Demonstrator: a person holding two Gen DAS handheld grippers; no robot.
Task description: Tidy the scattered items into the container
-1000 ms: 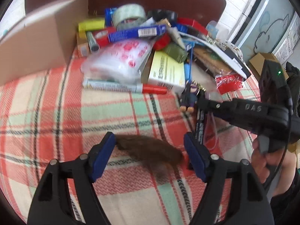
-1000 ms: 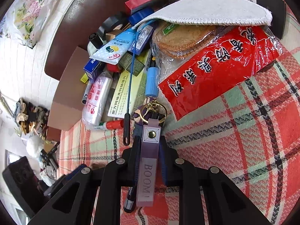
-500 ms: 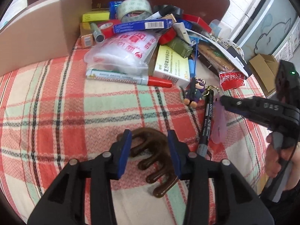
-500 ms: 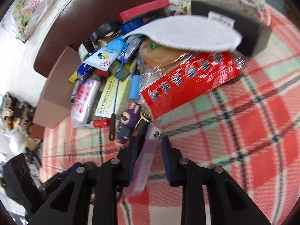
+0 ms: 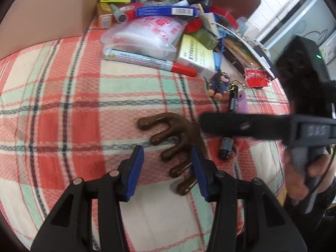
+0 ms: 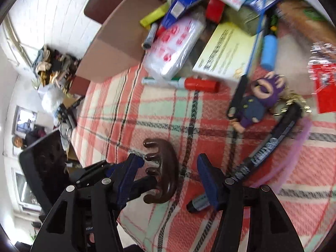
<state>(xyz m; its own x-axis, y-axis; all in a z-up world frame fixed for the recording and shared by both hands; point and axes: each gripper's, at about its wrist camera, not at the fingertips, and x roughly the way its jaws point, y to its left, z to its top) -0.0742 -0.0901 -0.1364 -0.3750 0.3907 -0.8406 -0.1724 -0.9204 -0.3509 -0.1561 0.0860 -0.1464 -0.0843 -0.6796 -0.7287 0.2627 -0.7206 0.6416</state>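
Jaws of the left gripper (image 5: 167,170) are opening, part-spread at lower centre of the left wrist view; the brown comb (image 5: 174,138) lies on the plaid-covered counter (image 5: 63,109) with its lower teeth between the pads, which do not clamp it. At right of that view, the right gripper (image 6: 171,175) reaches in over the comb; its jaws are also opening, empty, and in the right wrist view they bracket the comb's curved spine. The black marker (image 6: 271,153) and purple keychain figure (image 6: 256,103) lie right of it. The cardboard box (image 5: 54,14), judged the container, stands upper left. Recommended: assign the comb to one gripper only, centre the spine between the pads, then close fully before lifting.
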